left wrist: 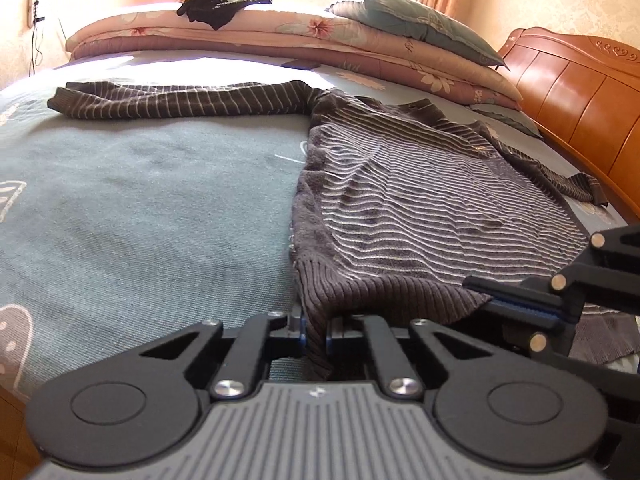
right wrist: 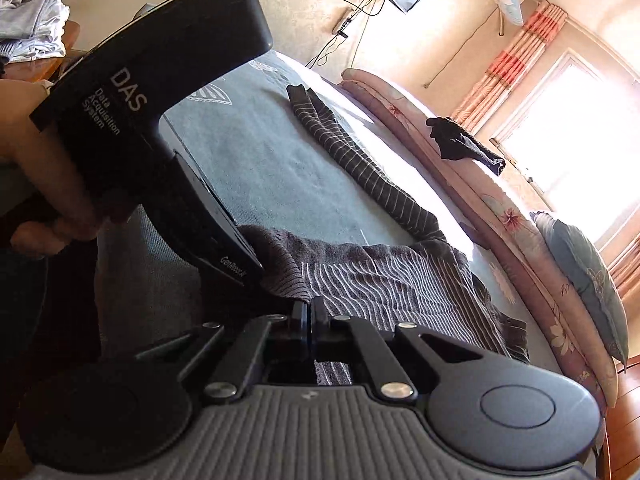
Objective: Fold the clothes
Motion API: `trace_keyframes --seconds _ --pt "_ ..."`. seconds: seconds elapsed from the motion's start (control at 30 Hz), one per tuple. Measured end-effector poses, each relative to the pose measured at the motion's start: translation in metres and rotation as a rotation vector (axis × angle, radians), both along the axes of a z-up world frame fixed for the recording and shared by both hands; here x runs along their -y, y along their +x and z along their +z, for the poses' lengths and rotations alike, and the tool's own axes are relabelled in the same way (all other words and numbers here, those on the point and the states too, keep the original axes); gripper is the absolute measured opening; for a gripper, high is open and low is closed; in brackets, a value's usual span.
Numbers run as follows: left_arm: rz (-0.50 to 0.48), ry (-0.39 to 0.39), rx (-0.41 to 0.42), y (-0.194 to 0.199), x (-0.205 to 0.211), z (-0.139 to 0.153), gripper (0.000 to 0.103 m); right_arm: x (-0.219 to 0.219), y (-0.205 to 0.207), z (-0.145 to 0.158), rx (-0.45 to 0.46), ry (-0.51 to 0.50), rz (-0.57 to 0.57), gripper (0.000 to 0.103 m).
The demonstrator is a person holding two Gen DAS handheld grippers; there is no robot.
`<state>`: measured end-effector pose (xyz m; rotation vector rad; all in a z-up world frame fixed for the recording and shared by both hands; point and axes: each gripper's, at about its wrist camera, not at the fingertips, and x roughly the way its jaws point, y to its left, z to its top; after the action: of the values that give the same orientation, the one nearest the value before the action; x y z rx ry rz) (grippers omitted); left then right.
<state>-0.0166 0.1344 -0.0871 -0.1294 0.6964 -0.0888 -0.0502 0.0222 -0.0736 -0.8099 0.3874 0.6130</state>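
Left wrist view is showing the left claw [left wrist: 316, 332] pinching the ribbed hem of the striped sweater [left wrist: 420, 200], which is lying spread near the bed's [left wrist: 140, 200] near edge, one sleeve [left wrist: 180, 98] stretching toward the far side. Beside it, the right claw [right wrist: 310, 312] is clamping the same hem. Judging by both grips, a hem fold is underway; carrying it calls for lifting both corners evenly.
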Motion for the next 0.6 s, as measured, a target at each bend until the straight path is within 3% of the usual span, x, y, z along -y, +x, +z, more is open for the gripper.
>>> trace_keyframes --seconds 0.3,0.43,0.5,0.6 --pt "0.101 -0.086 -0.095 -0.002 -0.02 -0.009 0.008 0.001 0.001 -0.005 -0.075 -0.006 0.013 0.002" --pt "0.065 -0.126 -0.135 -0.005 -0.029 -0.007 0.014 0.003 0.002 -0.003 -0.136 0.014 0.033 0.009" --pt "0.036 -0.163 -0.155 -0.012 -0.038 -0.004 0.032 0.012 0.005 0.009 -0.169 0.089 0.038 0.009" --pt "0.017 -0.164 -0.139 -0.027 -0.051 0.008 0.044 0.02 0.02 0.013 -0.204 0.157 0.007 0.009"
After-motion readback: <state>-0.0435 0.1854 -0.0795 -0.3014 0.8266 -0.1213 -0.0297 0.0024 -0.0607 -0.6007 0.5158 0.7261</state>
